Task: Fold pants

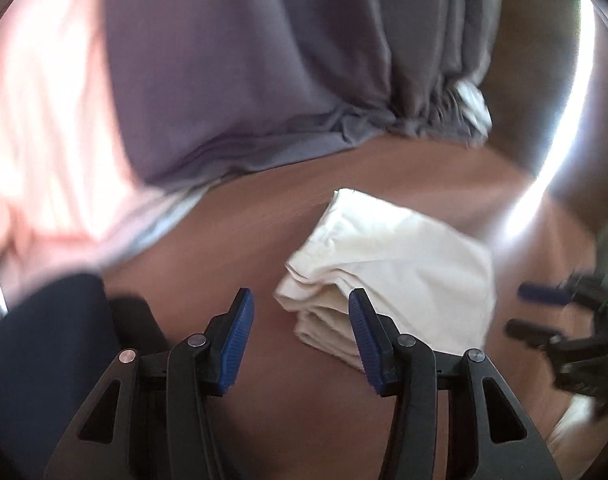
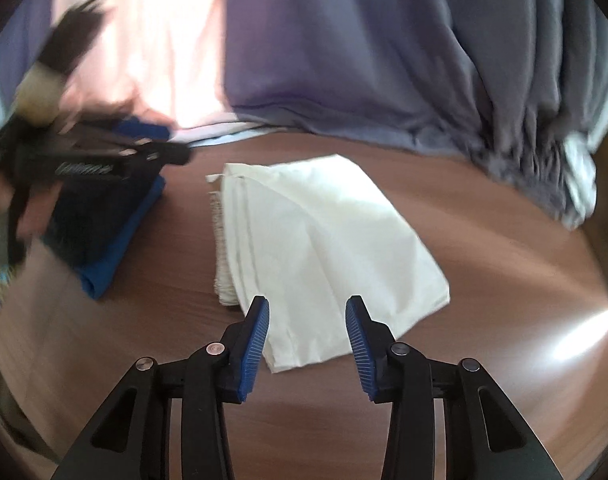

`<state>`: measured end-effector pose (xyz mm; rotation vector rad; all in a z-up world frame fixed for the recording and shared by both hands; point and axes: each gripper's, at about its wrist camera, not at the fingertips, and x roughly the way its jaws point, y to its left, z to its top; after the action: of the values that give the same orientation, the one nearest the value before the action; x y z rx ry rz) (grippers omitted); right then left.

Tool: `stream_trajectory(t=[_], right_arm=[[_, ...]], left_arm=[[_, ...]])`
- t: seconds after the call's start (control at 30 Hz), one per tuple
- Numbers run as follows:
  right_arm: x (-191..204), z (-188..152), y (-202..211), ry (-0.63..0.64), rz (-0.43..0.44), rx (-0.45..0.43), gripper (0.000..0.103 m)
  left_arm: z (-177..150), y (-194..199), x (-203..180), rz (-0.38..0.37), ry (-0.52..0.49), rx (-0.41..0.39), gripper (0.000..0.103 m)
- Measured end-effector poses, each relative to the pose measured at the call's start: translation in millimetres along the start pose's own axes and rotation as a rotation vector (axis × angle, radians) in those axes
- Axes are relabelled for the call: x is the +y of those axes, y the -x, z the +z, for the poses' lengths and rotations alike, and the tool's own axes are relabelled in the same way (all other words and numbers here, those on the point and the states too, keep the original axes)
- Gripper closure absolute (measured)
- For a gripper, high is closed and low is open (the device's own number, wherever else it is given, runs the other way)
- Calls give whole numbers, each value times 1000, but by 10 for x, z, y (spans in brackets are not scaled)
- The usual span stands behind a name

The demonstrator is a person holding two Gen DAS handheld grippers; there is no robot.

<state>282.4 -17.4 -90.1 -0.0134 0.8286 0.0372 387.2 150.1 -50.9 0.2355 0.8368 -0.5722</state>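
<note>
The white pants (image 2: 319, 248) lie folded into a compact stack on the brown wooden table (image 2: 483, 280); they also show in the left wrist view (image 1: 391, 264). My left gripper (image 1: 300, 300) is open and empty, hovering just above the stack's near left edge. My right gripper (image 2: 307, 308) is open and empty above the stack's near corner. In the right wrist view the left gripper (image 2: 144, 140) appears blurred at the far left. In the left wrist view the right gripper (image 1: 543, 312) appears blurred at the right edge.
A folded blue garment (image 2: 116, 236) lies left of the white stack; it shows dark at the lower left of the left wrist view (image 1: 44, 344). A grey-purple gathered cloth (image 2: 383, 60) and a pink sunlit cloth (image 2: 152, 48) hang behind the table's far edge.
</note>
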Motion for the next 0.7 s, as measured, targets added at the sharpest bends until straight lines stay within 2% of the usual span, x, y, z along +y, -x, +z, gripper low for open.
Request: stream_trajectory(t=[0.03,0.1,0.17,0.33,0.5,0.7], right_arm=[[-75,-5,-15,-36,-3,7,62],[-191,-19,-50,-92,-2,19,62],[-282,-36,-77,-134,1,33,62],[-457,-54,-173,-166,4,40,62],[-635,-140,-327,-244,74,72,62],[-677,-229,-424,-281,137,95,62]], left_arm=[[-60,13,-28,3,72,-7,55],[-117,-20,-73,-32,148,-10,55],[-178,-107,-140,-15,244,-5,55],[-200,-399,-245,-1,331,11,56],[-207,-580,-152,-35,450,29,58],[-221,-757,-228,-58,476,84,66]])
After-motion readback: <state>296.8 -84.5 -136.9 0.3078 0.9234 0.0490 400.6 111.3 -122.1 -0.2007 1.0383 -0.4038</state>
